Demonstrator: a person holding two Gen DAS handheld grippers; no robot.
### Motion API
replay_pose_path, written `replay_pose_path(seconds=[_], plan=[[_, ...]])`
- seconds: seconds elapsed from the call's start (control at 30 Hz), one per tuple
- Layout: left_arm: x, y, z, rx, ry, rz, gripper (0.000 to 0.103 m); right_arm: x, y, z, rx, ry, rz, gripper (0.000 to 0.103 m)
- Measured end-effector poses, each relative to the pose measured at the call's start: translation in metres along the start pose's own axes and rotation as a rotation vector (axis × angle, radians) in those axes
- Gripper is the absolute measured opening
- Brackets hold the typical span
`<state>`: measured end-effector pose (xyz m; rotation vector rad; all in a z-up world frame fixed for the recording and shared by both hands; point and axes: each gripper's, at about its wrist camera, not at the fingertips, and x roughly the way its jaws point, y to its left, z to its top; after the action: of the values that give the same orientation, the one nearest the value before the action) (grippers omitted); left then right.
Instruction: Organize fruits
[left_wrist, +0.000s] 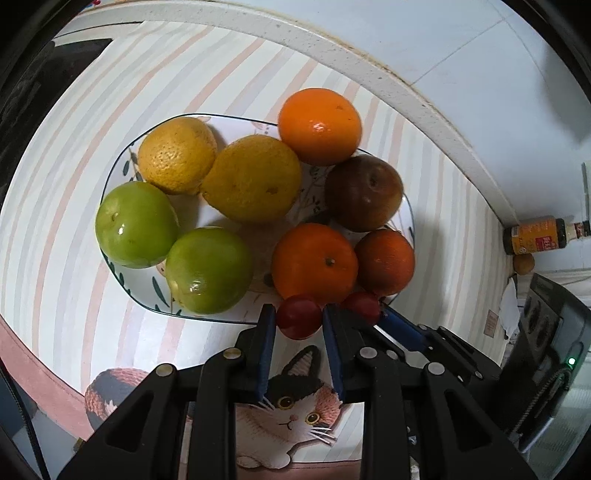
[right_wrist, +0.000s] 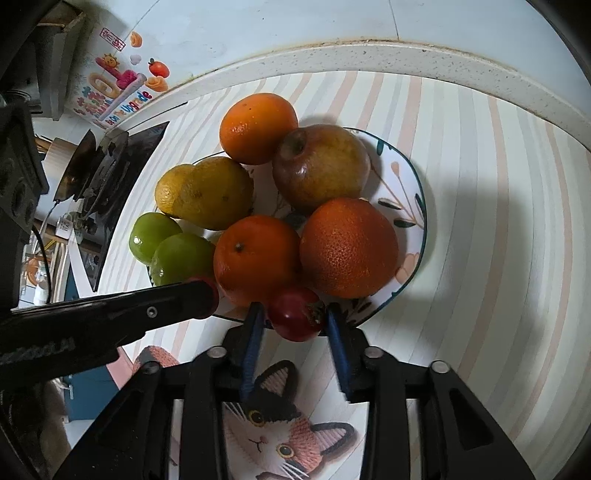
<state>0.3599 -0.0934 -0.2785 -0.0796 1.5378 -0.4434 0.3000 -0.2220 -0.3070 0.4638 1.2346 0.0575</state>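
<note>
1. We've got a patterned ceramic plate (left_wrist: 122, 162) on a striped mat (left_wrist: 55, 229), loaded with glossy green fruits (left_wrist: 136, 224), pebbly yellow citrus (left_wrist: 251, 178), smooth oranges (left_wrist: 314, 256) and a dull brownish apple (left_wrist: 364, 192).
2. Our left gripper (left_wrist: 300, 319) has its blue pads on either side of a small shiny red fruit (left_wrist: 298, 317) at the plate's near edge; can't tell if it's actually squeezing.
3. Our right gripper (right_wrist: 295, 317) straddles a second small red fruit (right_wrist: 295, 314), pads spread with gaps.
4. The cat print (right_wrist: 273, 435) is partly hidden by gripper frames.

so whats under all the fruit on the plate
The plate shows a white face with a leaf and flower print and a dark rim. Its middle is covered by the fruit, so that part cannot be seen.
</note>
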Motion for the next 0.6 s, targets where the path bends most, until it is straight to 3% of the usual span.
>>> replay_pose_path(seconds=[0.1,0.13,0.33,0.37,0.43,0.6], plan=[[0.0,0.003,0.001,-0.021,0.006,0.006,0.025,-0.007,-0.004,0.002,0.028,-0.011,0.006,0.073],[-0.001,0.004,0.0,-0.022,0.005,0.003,0.026,-0.009,-0.005,0.001,0.035,-0.013,0.009,0.077],[-0.013,0.004,-0.004,-0.021,-0.016,0.026,0.036,-0.035,-0.017,-0.007,0.06,-0.042,0.006,0.077],[-0.016,0.004,-0.005,-0.02,-0.024,0.032,0.041,-0.041,-0.018,-0.008,0.062,-0.046,0.002,0.079],[-0.024,0.005,-0.009,-0.012,-0.046,0.056,0.053,-0.054,-0.022,-0.011,0.064,-0.057,-0.037,0.091],[-0.048,0.002,-0.028,0.025,-0.122,0.17,0.088,-0.075,-0.021,-0.017,0.032,-0.054,-0.154,0.099]])
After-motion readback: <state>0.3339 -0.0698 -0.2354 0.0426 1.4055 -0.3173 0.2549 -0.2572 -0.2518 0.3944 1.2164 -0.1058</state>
